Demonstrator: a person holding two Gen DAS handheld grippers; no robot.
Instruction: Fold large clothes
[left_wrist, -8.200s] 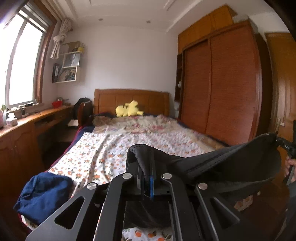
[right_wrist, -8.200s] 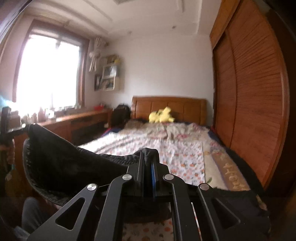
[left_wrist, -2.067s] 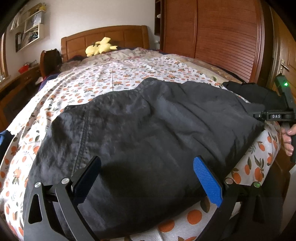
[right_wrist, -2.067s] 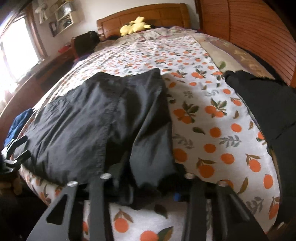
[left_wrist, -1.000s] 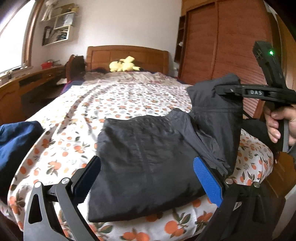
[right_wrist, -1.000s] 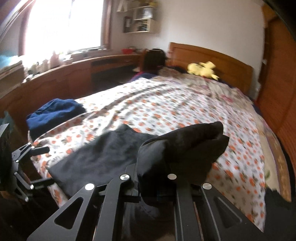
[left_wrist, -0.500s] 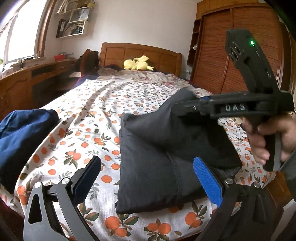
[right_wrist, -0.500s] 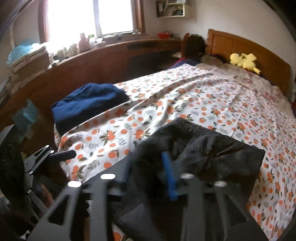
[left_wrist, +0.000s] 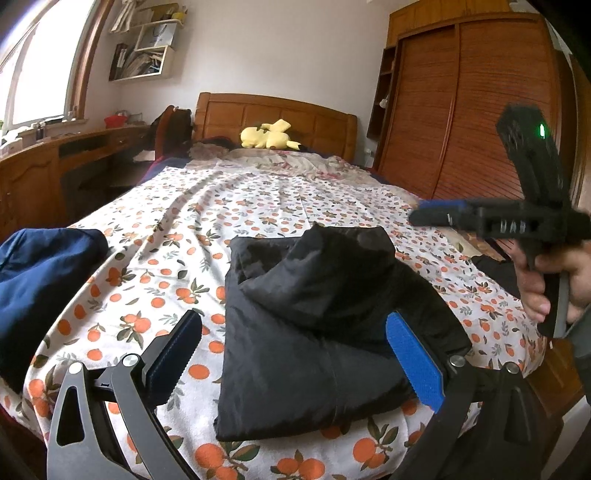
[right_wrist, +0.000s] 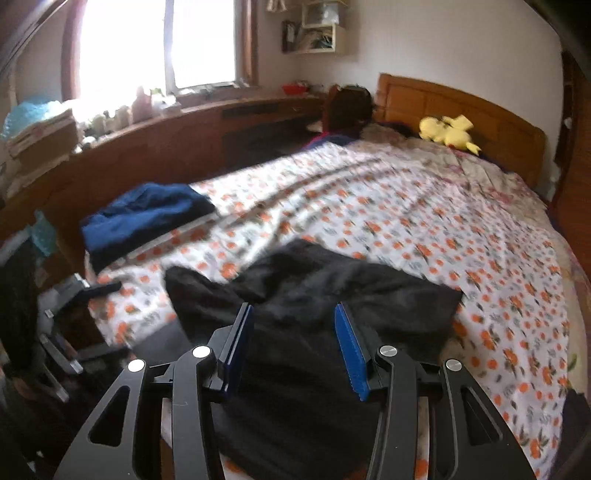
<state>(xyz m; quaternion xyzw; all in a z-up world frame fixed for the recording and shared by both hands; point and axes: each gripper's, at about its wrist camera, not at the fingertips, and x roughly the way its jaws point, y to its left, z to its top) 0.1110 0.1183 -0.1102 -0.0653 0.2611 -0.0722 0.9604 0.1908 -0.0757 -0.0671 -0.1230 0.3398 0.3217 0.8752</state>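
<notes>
Jaws of both grippers spread and empty, left gripper (left_wrist: 293, 360) wider, right gripper (right_wrist: 293, 347) above black garment (left_wrist: 317, 332)

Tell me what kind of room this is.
A home bedroom, most likely. A bed with an orange-print sheet and wooden headboard, a tall wooden wardrobe beside it, and a yellow plush toy by the pillows.

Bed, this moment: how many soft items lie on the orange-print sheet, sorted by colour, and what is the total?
Black: 2, the folded black garment and a second black garment at the bed's right edge
Navy blue: 1, the bundled navy blue garment
Yellow: 1, the yellow plush toy by the headboard
Total: 4
</notes>
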